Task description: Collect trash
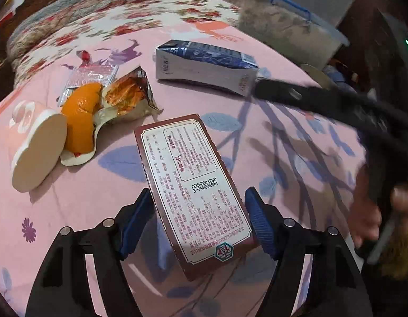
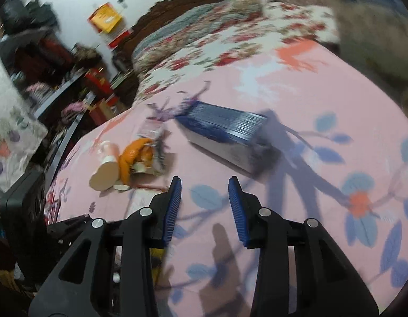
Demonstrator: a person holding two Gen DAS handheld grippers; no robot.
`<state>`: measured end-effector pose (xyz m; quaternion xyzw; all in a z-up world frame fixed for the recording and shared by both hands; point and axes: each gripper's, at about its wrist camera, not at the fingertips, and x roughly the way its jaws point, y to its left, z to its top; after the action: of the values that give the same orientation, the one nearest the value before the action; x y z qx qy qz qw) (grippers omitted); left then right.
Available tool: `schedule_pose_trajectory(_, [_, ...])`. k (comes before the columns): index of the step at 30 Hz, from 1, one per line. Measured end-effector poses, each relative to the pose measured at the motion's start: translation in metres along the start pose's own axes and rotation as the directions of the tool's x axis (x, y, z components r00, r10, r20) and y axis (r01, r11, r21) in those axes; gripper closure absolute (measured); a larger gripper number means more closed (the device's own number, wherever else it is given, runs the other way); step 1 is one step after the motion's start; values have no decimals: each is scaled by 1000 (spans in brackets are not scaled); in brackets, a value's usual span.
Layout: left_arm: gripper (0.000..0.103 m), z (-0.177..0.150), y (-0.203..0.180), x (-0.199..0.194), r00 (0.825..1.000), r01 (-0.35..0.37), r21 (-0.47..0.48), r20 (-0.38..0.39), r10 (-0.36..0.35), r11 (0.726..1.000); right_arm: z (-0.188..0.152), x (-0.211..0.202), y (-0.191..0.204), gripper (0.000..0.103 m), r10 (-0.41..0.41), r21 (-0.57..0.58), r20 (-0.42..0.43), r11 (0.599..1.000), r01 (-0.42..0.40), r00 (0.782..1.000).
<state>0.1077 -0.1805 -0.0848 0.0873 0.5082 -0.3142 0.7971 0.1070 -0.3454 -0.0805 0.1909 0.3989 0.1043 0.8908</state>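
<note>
Our left gripper (image 1: 201, 222) straddled the brown carton (image 1: 193, 192) lengthwise, jaws apart, unclamped; right gripper (image 2: 205, 206) gaped empty.

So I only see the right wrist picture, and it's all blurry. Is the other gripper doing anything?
Observer: Yes. The left gripper has a maroon box between its fingers. I cannot tell whether they press on it.
Operator: What's the orange thing by the cup?
Observer: An orange peel, lying against a torn foil wrapper.
Operator: And where is my gripper?
Observer: In the left wrist view, the right gripper has its tip close to the end of the blue carton. I cannot tell if they touch.
</note>
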Motion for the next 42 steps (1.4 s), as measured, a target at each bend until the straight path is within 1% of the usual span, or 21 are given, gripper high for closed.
schedule_pose_trajectory(2, [39, -7, 12, -8, 1000, 15, -18, 0, -15, 1000, 8, 13, 18, 62, 31, -51, -21, 998, -32, 999])
schedule_pose_trajectory(3, [39, -11, 19, -12, 1000, 15, -26, 1, -15, 1000, 11, 19, 23, 59, 42, -61, -30, 997, -44, 999])
schedule_pose_trajectory(4, [39, -17, 28, -17, 1000, 18, -41, 4, -18, 999, 16, 29, 29, 50, 53, -66, -43, 996, -56, 998])
schedule_pose_trajectory(6, [39, -28, 45, -29, 999, 33, -72, 10, -33, 997, 24, 48, 36, 43, 67, -57, -55, 996, -70, 996])
schedule_pose_trajectory(9, [39, -42, 64, -41, 999, 45, -118, 21, -42, 992, 33, 76, 45, 42, 89, -35, -87, 995, -93, 992])
schedule_pose_trajectory(12, [39, -51, 77, -49, 998, 54, -148, 32, -49, 988, 38, 106, 51, 43, 79, -15, -117, 997, -81, 990])
schedule_pose_trajectory(13, [39, -53, 80, -52, 998, 59, -155, 35, -54, 986, 37, 112, 50, 53, 90, -5, -131, 996, -92, 987])
schedule_pose_trajectory(14, [39, -55, 82, -54, 998, 63, -158, 37, -58, 985, 35, 118, 49, 68, 113, 16, -155, 994, -112, 981])
schedule_pose_trajectory(17, [39, -56, 83, -56, 997, 67, -160, 39, -61, 985, 25, 106, 45, 75, 125, 45, -122, 992, -120, 985])
schedule_pose_trajectory(20, [39, -54, 81, -54, 997, 65, -155, 41, -59, 986, 16, 68, 42, 79, 57, 13, -37, 998, -57, 998])
schedule_pose_trajectory(22, [39, -52, 80, -52, 997, 65, -154, 41, -59, 986, 9, 31, 48, 85, -38, -74, 66, 996, 43, 997])
schedule_pose_trajectory(24, [39, -49, 78, -50, 997, 77, -158, 40, -71, 984, -1, -4, 62, 85, -168, -200, 202, 957, 208, 965])
schedule_pose_trajectory(26, [39, -46, 75, -48, 995, 97, -160, 36, -93, 982, -7, -25, 66, 85, -211, -243, 268, 929, 278, 940])
schedule_pose_trajectory(27, [39, -45, 73, -48, 994, 109, -159, 35, -104, 981, -11, -34, 64, 85, -222, -245, 284, 924, 295, 933])
schedule_pose_trajectory(28, [39, -44, 70, -47, 993, 120, -154, 33, -116, 981, -13, -42, 59, 85, -226, -233, 284, 926, 296, 932])
schedule_pose_trajectory(30, [39, -42, 62, -46, 991, 130, -139, 31, -127, 982, -20, -54, 47, 85, -218, -188, 272, 943, 274, 937])
schedule_pose_trajectory(33, [39, -39, 51, -43, 990, 140, -117, 26, -138, 983, -36, -68, 19, 85, -166, -61, 234, 981, 185, 958])
schedule_pose_trajectory(35, [39, -37, 43, -39, 990, 142, -107, 16, -141, 984, -48, -73, -2, 85, -138, 31, 211, 990, 135, 968])
schedule_pose_trajectory(38, [39, -32, 33, -32, 989, 149, -99, -6, -151, 984, -68, -73, -29, 84, -80, 157, 165, 986, 54, 983])
schedule_pose_trajectory(39, [39, -30, 31, -30, 988, 153, -96, -12, -155, 984, -74, -70, -31, 81, -67, 174, 147, 984, 41, 987])
schedule_pose_trajectory(42, [39, -24, 19, -23, 988, 153, -74, -24, -156, 985, -97, -65, -34, 79, -3, 191, 88, 981, -14, 996])
